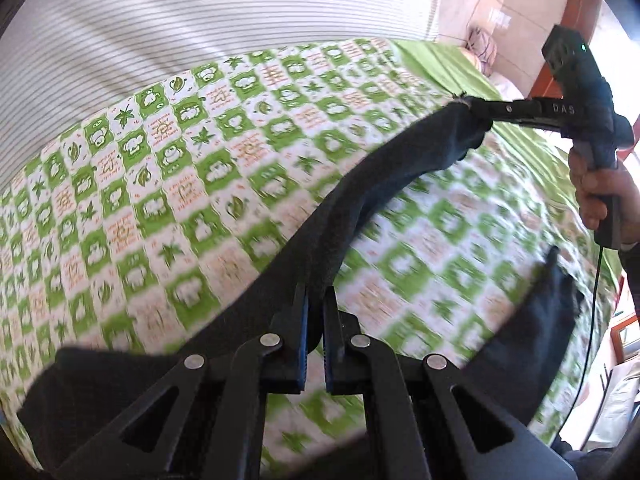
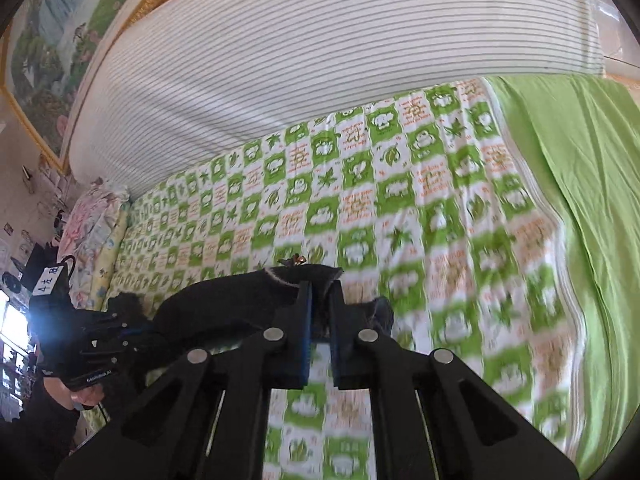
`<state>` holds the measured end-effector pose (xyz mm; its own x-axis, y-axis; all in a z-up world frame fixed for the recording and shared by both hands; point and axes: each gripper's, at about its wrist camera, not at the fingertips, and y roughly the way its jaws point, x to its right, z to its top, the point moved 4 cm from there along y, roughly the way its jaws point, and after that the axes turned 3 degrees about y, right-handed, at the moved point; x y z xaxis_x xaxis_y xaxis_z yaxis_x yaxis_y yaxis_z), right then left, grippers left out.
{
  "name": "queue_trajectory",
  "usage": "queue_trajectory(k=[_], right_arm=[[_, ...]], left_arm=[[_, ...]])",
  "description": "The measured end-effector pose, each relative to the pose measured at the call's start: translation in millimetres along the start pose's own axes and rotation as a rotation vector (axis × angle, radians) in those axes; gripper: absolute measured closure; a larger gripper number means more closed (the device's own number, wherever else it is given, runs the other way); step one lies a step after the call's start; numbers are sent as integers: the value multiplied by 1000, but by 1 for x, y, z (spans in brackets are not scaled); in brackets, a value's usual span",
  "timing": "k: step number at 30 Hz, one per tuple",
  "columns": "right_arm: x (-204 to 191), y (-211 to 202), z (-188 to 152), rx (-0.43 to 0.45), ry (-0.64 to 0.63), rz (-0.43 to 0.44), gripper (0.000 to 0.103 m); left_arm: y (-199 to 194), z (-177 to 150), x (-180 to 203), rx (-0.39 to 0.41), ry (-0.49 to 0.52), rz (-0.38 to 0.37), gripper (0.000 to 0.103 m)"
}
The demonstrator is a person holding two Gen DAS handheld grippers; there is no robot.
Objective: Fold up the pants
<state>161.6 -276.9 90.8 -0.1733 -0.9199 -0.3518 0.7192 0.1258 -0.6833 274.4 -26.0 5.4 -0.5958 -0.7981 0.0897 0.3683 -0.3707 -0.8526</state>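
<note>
Dark black pants [image 1: 384, 184] hang stretched in the air between both grippers above a bed. My left gripper [image 1: 316, 300] is shut on one end of the fabric edge. My right gripper [image 2: 320, 292] is shut on the other end of the pants [image 2: 224, 304]; it also shows in the left wrist view [image 1: 476, 110], far right, pinching the cloth. The left gripper shows in the right wrist view [image 2: 132, 326] at far left. More of the pants sags below toward the bed [image 1: 536, 344].
The bed is covered by a green and white patterned quilt [image 1: 168, 184] and a plain green sheet [image 2: 580, 200]. A striped white mattress or headboard [image 2: 320, 72] stands behind. A floral pillow [image 2: 92, 232] lies at the far left end.
</note>
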Motion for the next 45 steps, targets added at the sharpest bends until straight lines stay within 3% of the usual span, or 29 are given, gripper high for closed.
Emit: queue_trajectory(k=[8,17,22,24,27,33,40,45], right_arm=[[5,-60,-65,-3,21,36,95],[8,-97,-125,23,-13,17,95],[13,-109,-150,19,-22,7,95],[15,-120,-156,46,-18,-1,101],[19,-132,-165,73,3,0,101],[23,-123,-197,27,37,-16,101],[30,-132,-220,46,93,-22,101],[31,-125,-237,13,90,-78,101]], left_arm=[[-42,-46,44,31,-6,-42,99],[-57,-90,89,32,-4,-63,99],[-63,-112,103,34,-12,-80,99],[-67,-118,107,44,-14,-99,99],[-71,-125,115,52,-5,-130,99],[-53,-142,127,12,3,-119,99],[-51,-160,133,12,25,-133,98],[-36,-169,132,-7,6,-134,97]])
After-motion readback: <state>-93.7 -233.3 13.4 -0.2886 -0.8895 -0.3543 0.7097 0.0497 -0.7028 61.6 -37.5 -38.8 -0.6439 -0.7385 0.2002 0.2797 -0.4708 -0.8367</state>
